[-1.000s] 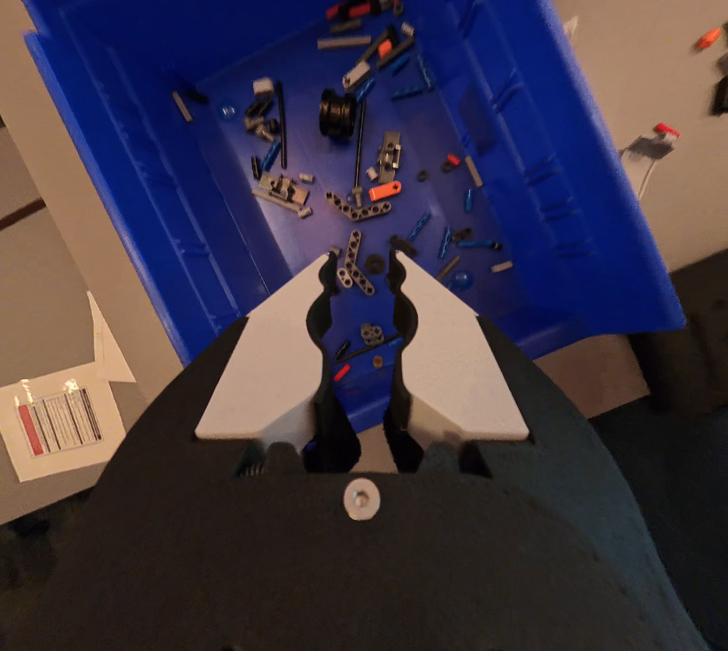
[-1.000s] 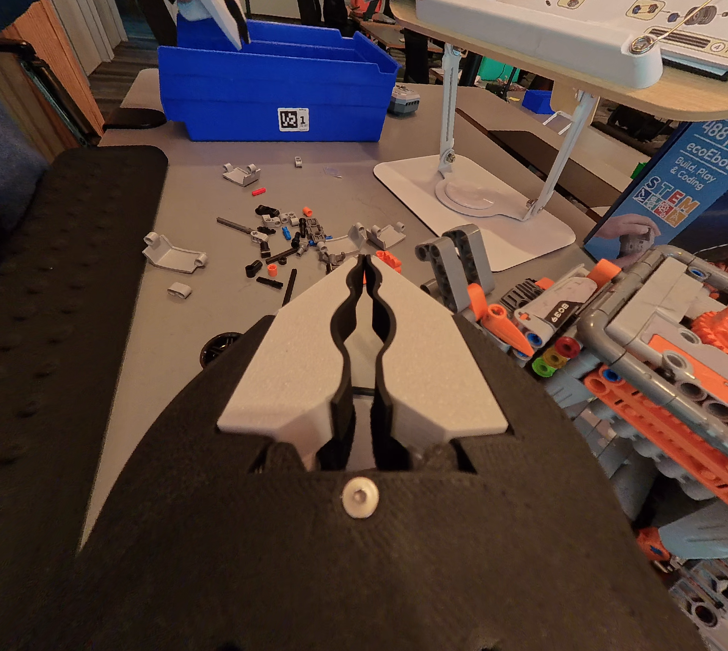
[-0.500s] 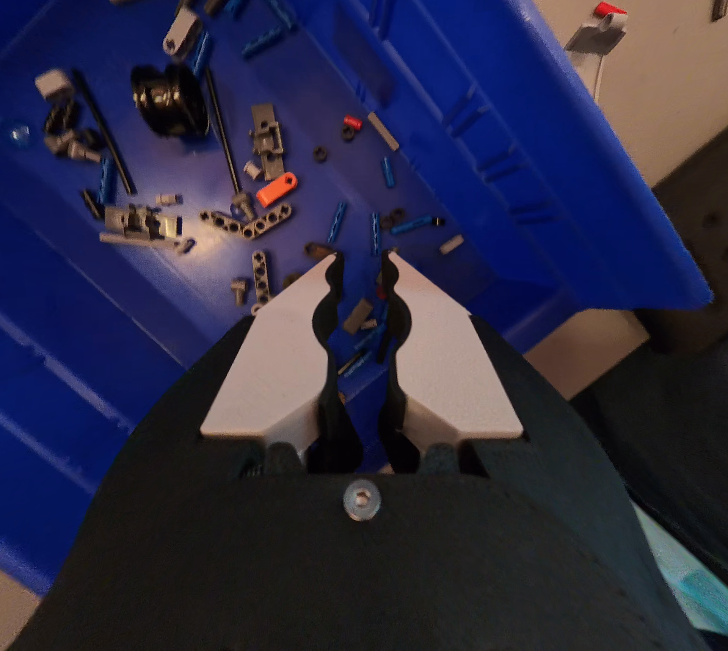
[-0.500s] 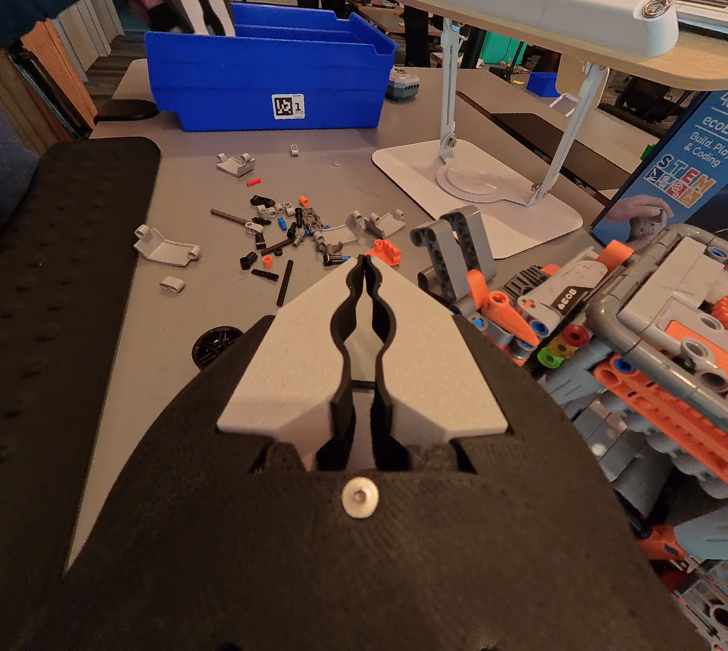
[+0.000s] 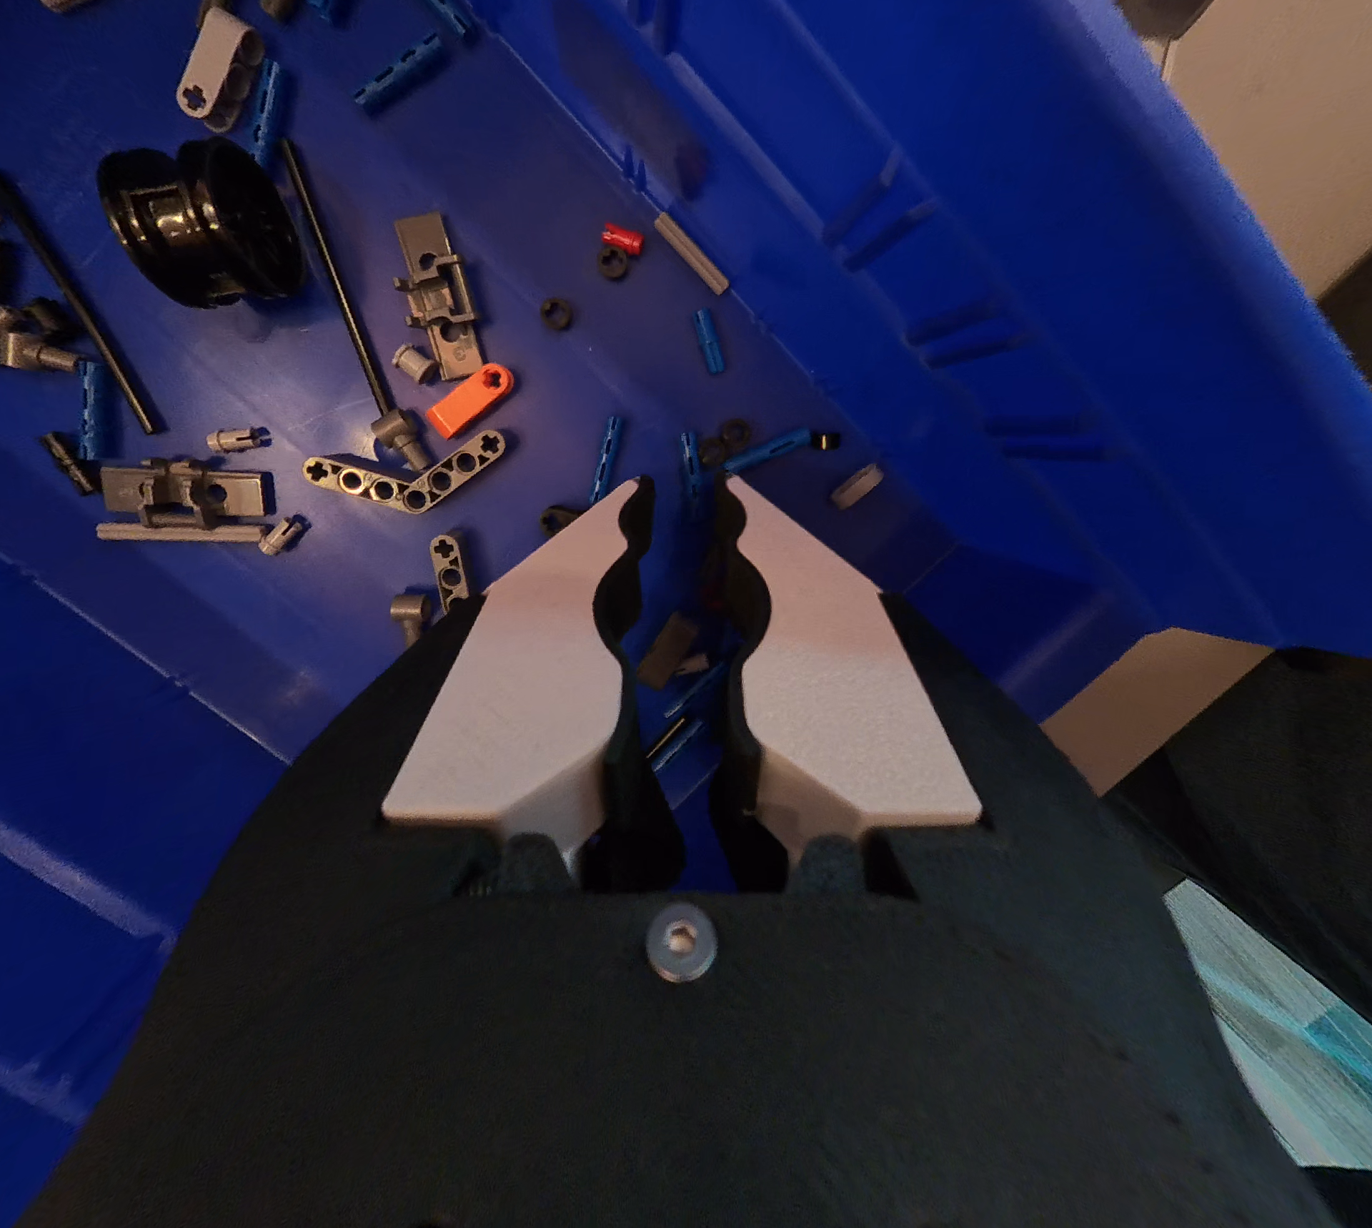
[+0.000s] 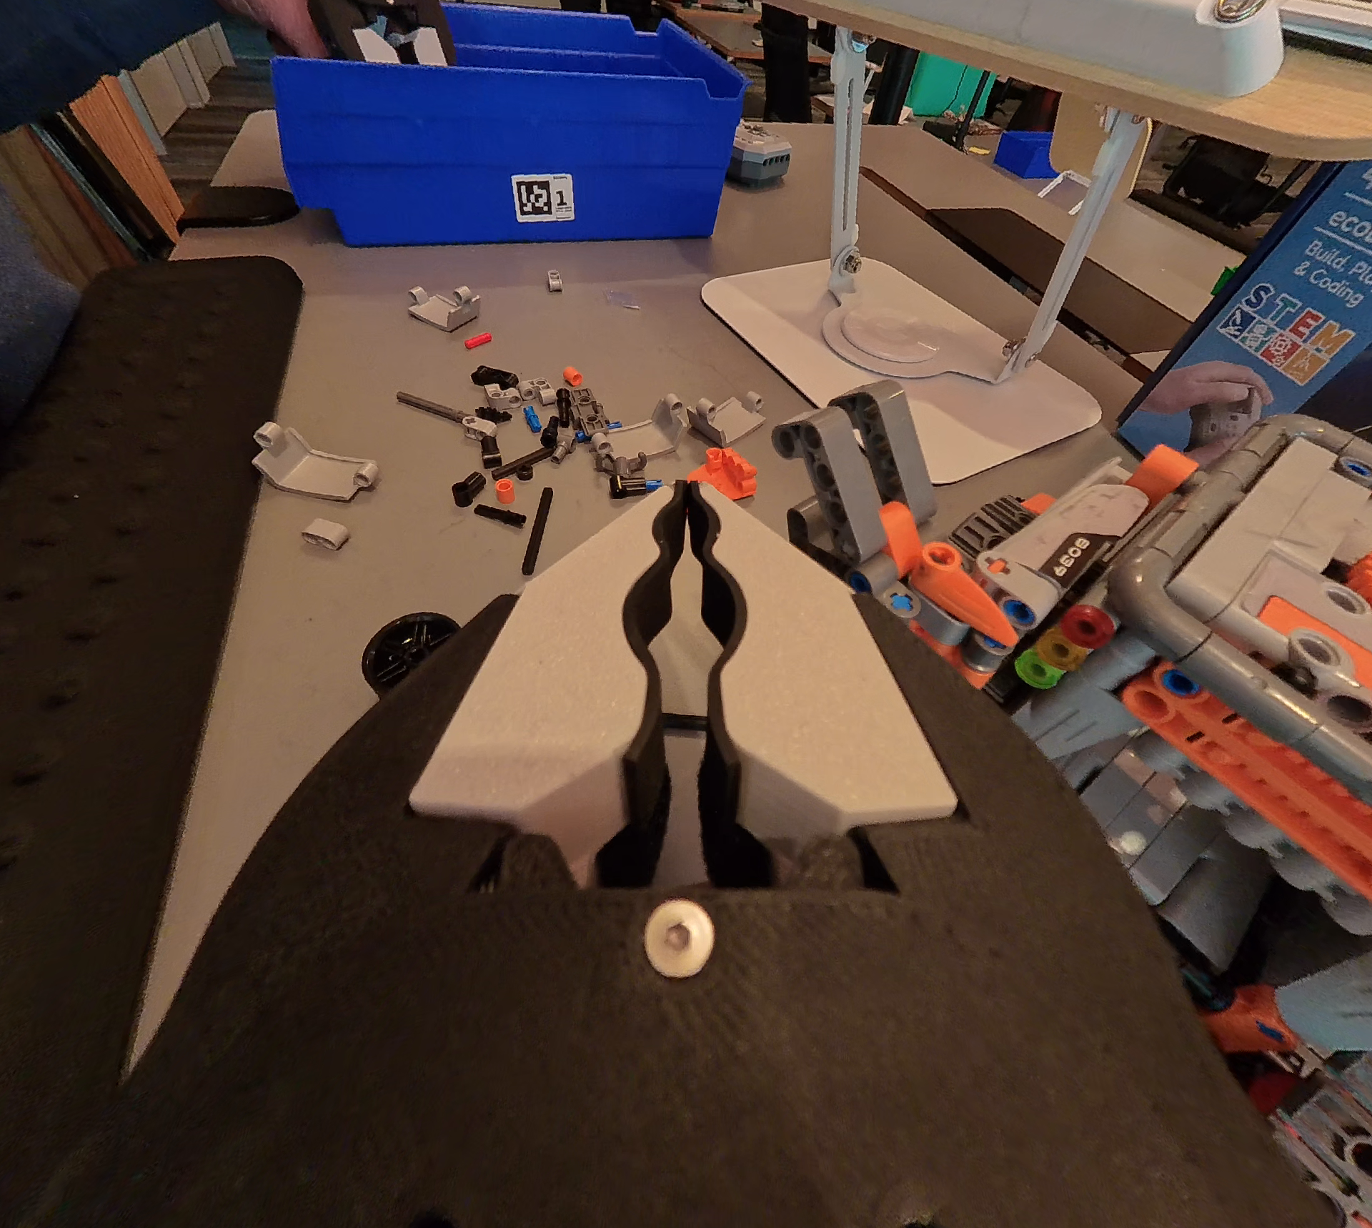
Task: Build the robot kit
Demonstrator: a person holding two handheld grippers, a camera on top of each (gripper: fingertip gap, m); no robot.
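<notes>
The left gripper (image 5: 684, 490) is hovering inside the blue bin (image 5: 965, 167), jaws spread and holding nothing, its tips just above blue pins (image 5: 692, 466) lying near the bin's right wall, with a bent grey beam (image 5: 404, 476) and a black wheel (image 5: 197, 223) farther toward the bin's middle. The right gripper (image 6: 687, 494) is hanging over the table (image 6: 356, 598) near its right edge, jaws pressed nearly together and empty, pointing at loose parts (image 6: 549, 427) beside an orange-and-grey model (image 6: 1158, 635).

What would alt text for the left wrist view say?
The left gripper, jaws open and empty, hovers inside a blue bin above scattered small building pieces, including a black wheel and an orange piece.
</notes>
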